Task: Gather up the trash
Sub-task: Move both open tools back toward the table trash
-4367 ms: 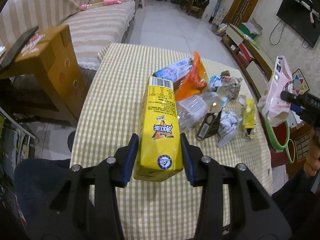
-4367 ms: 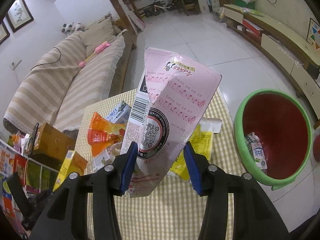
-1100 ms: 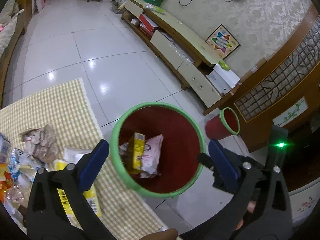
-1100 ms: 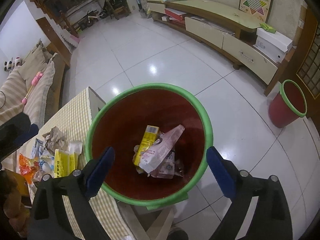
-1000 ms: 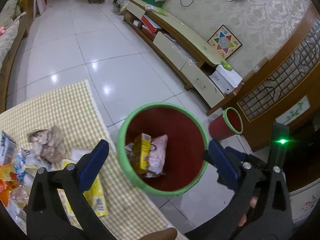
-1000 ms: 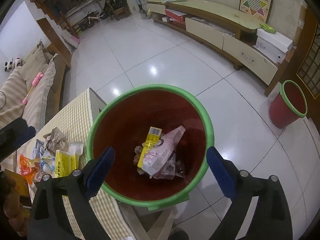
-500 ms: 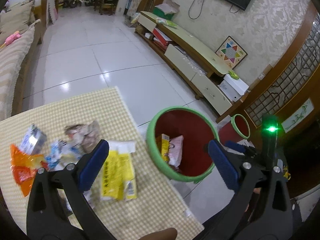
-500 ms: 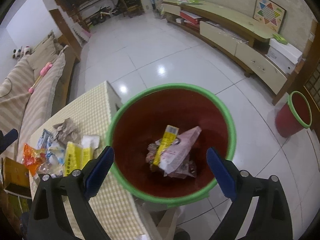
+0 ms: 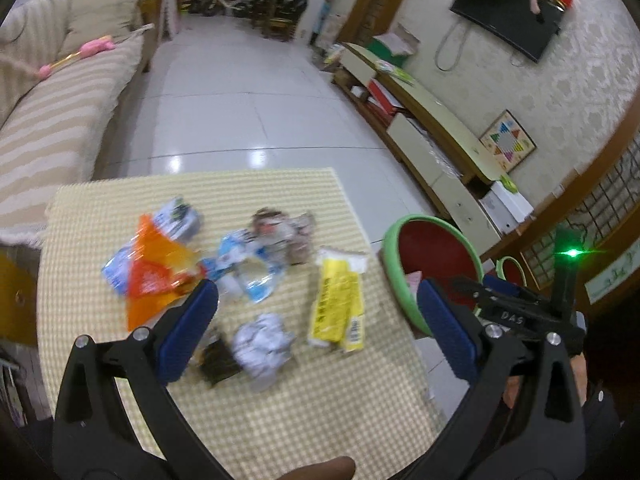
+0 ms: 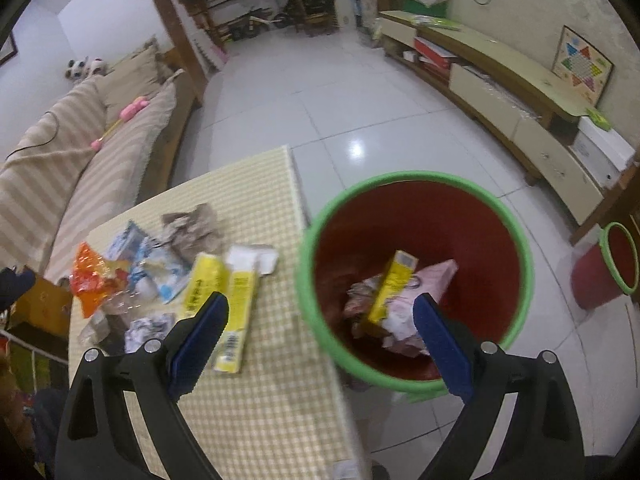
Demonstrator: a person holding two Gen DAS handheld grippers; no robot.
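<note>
Yellow carton (image 10: 390, 290) now binned, seemingly leaning upright

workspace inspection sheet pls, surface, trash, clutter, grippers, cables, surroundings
surface: yellow checked tablecloth on the table.
job's things: green-rimmed red bin holds a yellow carton and a pink paper bag; flattened yellow carton, orange wrapper, crumpled white paper lie on the cloth.
clutter: nothing seen.
grippers: left gripper open, empty; right gripper open, empty.
cables: cable under the wall-mounted television.
surroundings: striped sofa, smaller red bin.
</note>
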